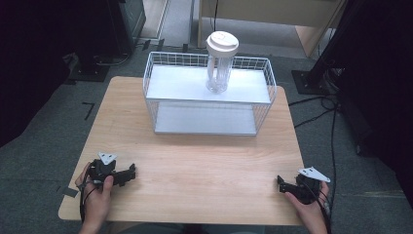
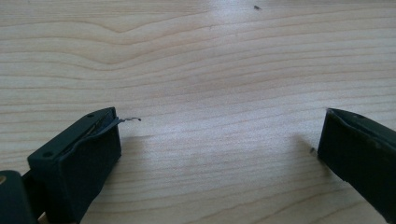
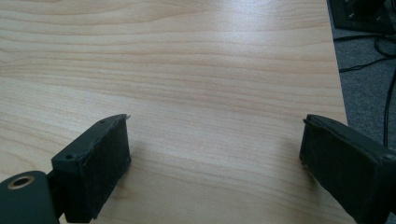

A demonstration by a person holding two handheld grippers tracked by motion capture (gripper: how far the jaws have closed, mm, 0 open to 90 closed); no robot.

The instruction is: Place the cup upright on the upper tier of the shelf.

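A clear plastic cup [image 1: 219,68] with a white lid stands upright on the top shelf of a white wire rack [image 1: 209,95] at the far middle of the wooden table [image 1: 195,165]. My left gripper [image 1: 130,173] rests near the front left corner, held by a hand. Its jaws stand wide apart over bare wood in the left gripper view [image 2: 219,135], with nothing between them. My right gripper [image 1: 281,184] sits near the front right edge, also open and empty [image 3: 215,144].
The rack's lower shelf [image 1: 204,121] is bare. Dark cables [image 1: 321,105] trail over the grey carpet to the right of the table, and the table's right edge [image 3: 338,84] lies close to my right gripper. Dark furniture stands at the far left and right.
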